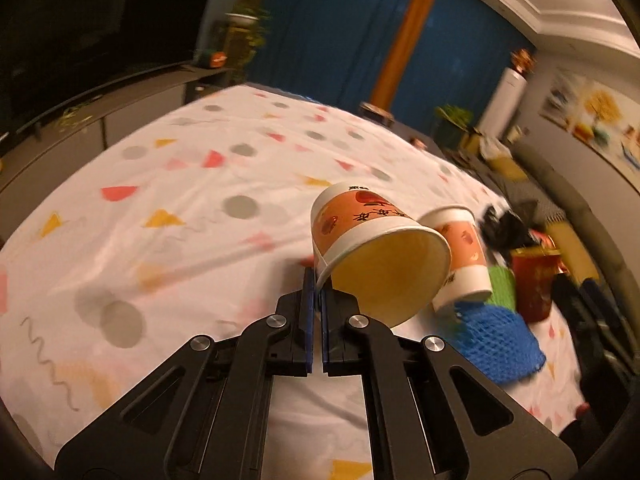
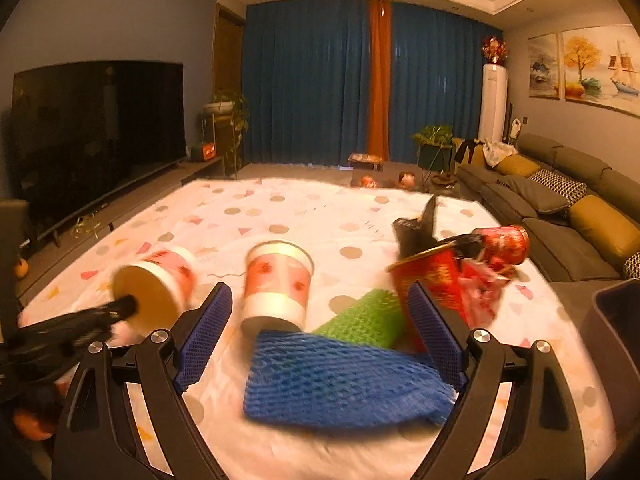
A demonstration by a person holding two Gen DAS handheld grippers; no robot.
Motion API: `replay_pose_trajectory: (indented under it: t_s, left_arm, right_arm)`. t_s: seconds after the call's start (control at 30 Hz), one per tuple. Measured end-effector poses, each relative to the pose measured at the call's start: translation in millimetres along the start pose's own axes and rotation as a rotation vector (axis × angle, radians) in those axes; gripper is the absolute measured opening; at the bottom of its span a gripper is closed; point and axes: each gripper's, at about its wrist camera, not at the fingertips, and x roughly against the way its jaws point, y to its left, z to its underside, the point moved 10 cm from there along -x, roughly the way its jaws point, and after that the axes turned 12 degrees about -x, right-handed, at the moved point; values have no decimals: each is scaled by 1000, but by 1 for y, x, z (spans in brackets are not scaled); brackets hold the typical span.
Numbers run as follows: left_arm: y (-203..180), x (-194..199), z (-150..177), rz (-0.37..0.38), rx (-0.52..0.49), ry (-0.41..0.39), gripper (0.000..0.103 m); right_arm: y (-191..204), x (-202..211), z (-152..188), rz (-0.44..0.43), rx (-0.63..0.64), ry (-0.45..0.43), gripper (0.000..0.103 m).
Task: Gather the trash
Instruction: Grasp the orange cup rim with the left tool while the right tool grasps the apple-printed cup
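left wrist view: left gripper (image 1: 317,280) fingers clamped on rim of tipped paper cup (image 1: 372,248); second cup (image 1: 464,256) just right of it.
right wrist view: right gripper (image 2: 320,320) fingers wide apart; blue foam net (image 2: 340,380) lies between them; upside-down cup (image 2: 278,284) beyond.

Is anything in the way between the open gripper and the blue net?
No. The right hand-held gripper is open, and the blue net lies on the sheet right between its fingers. The green net and a paper cup sit behind it, not in front.
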Motion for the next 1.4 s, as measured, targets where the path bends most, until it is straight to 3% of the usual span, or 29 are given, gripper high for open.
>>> replay_pose_trajectory:
  t_s: [0.2,0.63,0.8,1.17,1.4]
  left_arm:
    - [19,5,-3,-48,47,-16,2]
    - [57,4,3,-115,176,-1,2]
    - [57,2,6,-113,180,6,2]
    - [56,-3,8,-105,173,16,2]
    - [54,-4,8,-89,169,15,2]
  right_arm:
    - [23,-42,13,-28,3,99,83]
    - [77,-75,38,-149,28,238,75]
    - [91,-83,48,-168,74,295,57]
    - [84,-72,44,-159,76,247,55]
    - [60,-35,32,-153,29,180,55]
